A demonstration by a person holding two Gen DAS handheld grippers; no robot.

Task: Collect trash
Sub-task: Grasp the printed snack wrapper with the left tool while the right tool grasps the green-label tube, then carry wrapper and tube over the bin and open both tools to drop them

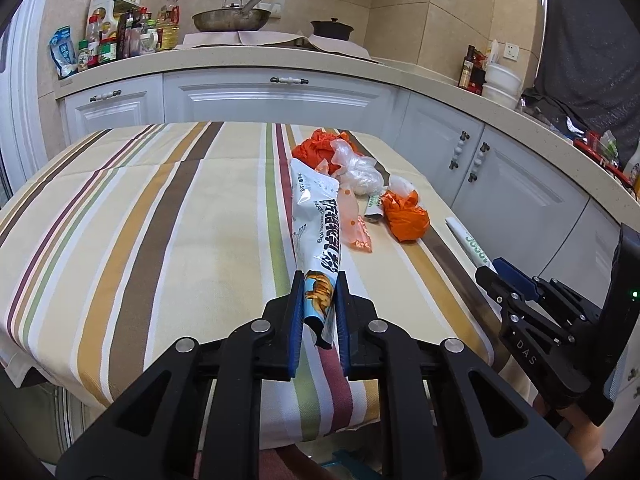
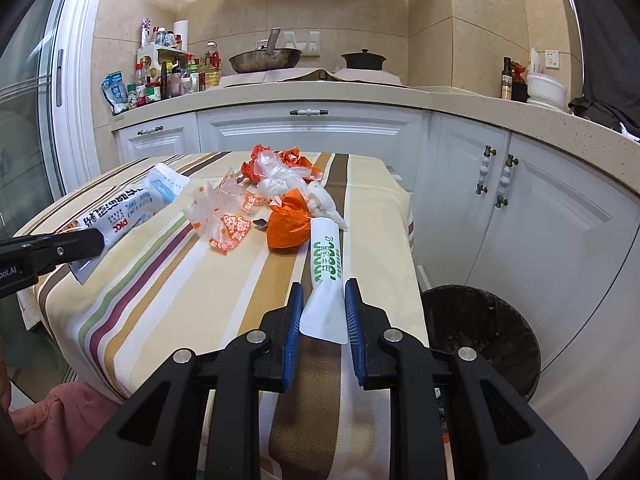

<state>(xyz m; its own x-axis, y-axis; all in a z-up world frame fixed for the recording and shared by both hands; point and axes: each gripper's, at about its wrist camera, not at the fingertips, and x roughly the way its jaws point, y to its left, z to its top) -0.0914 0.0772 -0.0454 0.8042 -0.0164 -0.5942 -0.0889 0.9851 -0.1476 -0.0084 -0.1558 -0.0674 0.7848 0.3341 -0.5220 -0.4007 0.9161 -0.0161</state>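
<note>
Gripping the near end of a long white snack wrapper [image 1: 316, 236], the left tongs [image 1: 318, 280] have their blue pads pressed against both sides of it; the rest of the wrapper stretches away across the striped tabletop [image 1: 140, 208]. The right tongs [image 2: 323, 288] sit at the tabletop's right edge with a white packet printed in green [image 2: 326, 256] lying between the pads — the gap looks a little wider than the packet's flat tail, and whether the pads are actually touching it cannot be told from either view. Beyond both tongs lies a loose heap of trash: a knotted orange bag [image 2: 288, 224] just beside the green-printed packet, a clear bag with orange print [image 2: 224, 228] to its left, a crumpled clear film [image 2: 280, 176] and another orange bag [image 1: 316, 146] at the far end. On the floor to the right of the tabletop, close under the white cabinets [image 2: 560, 232], stands a bin lined with a black bag [image 2: 480, 328], mouth open — well apart from the heap.
</note>
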